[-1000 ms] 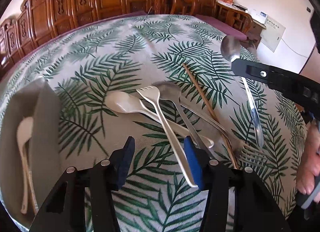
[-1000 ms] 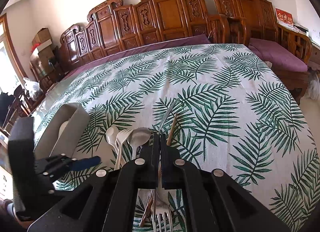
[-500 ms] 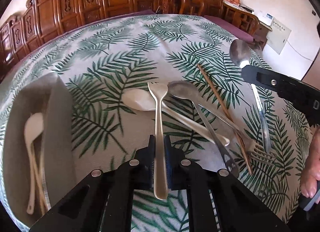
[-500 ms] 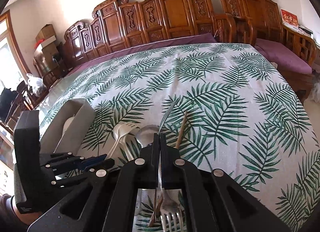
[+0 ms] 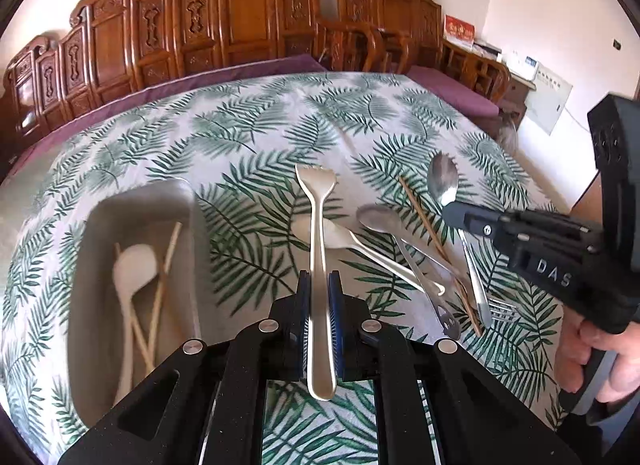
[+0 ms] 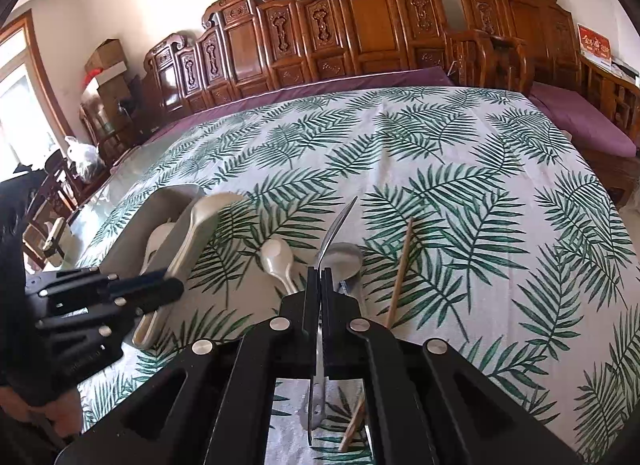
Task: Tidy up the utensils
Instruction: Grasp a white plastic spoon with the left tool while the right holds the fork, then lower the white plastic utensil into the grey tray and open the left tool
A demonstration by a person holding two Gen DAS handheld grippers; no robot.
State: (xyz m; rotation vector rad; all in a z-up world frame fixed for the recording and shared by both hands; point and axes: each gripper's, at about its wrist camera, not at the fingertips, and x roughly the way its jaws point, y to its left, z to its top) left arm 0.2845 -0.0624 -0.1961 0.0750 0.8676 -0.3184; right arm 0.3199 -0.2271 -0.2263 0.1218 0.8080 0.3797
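Note:
My left gripper [image 5: 319, 285] is shut on a cream plastic spork [image 5: 317, 225] and holds it above the table, right of the grey tray [image 5: 100, 221]. The tray holds a white spoon [image 5: 132, 265] and chopsticks [image 5: 162, 281]. My right gripper [image 6: 321, 281] is shut on a metal spoon [image 6: 334, 229], lifted; it also shows in the left wrist view [image 5: 442, 181]. On the cloth lie a cream spoon [image 5: 340, 237], a metal spoon [image 5: 376, 219], a chopstick [image 5: 428, 225] and a metal fork [image 5: 500, 311].
The table wears a palm-leaf cloth [image 6: 460, 185]. Carved wooden chairs [image 6: 360, 17] stand along its far edge. The left gripper and its spork [image 6: 200, 225] show at the left of the right wrist view, over the tray [image 6: 168, 201].
My left gripper shut on the spork, lifted it off the pile and carried it left toward the tray. My right gripper kept the metal spoon and rose a little.

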